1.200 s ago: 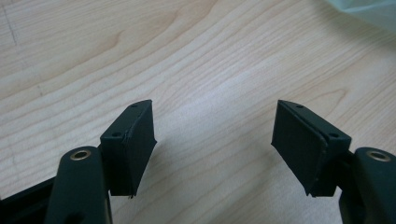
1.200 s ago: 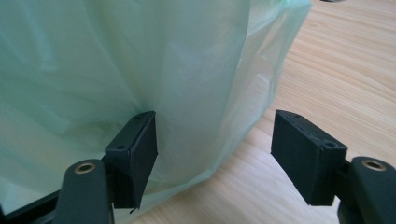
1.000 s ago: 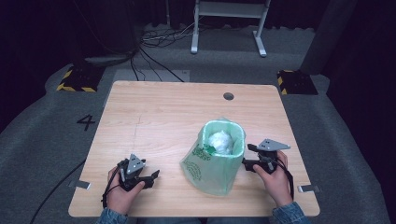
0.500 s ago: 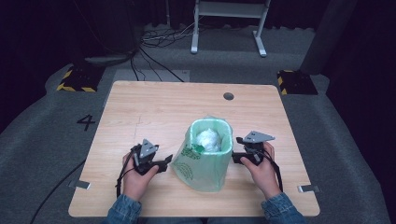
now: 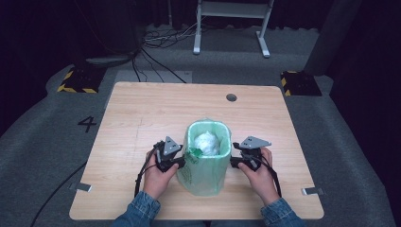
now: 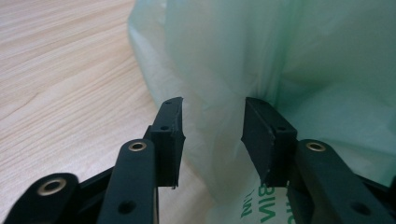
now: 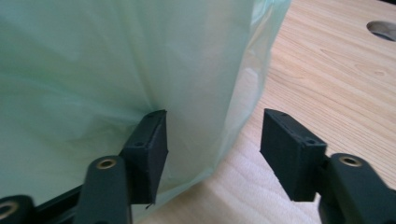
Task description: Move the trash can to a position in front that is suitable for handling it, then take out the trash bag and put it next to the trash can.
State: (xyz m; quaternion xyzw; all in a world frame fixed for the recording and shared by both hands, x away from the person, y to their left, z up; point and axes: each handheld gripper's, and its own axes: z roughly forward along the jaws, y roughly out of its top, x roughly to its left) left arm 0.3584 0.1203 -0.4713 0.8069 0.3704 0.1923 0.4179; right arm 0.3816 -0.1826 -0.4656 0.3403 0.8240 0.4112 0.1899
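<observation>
A pale green plastic bag [image 5: 205,163] stands upright near the table's front edge, its mouth open, with crumpled white material [image 5: 207,142] inside. My left gripper [image 5: 180,162] presses against the bag's left side, open, with a fold of the bag [image 6: 219,93] between its jaws. Green print shows low on the film. My right gripper [image 5: 233,161] sits at the bag's right side, open; its left pad [image 7: 152,140] touches the bag [image 7: 116,70] while the right pad stands apart over bare wood.
The wooden table [image 5: 142,113] has a round cable hole [image 5: 231,97] at the back right. A number 4 [image 5: 87,124] is marked on the grey floor to the left. A white stand's legs [image 5: 231,23] and cables lie beyond the table.
Both hands moved inward and forward toward the bag. The bag has gone from tilted to upright, and both grippers now flank it closely.
</observation>
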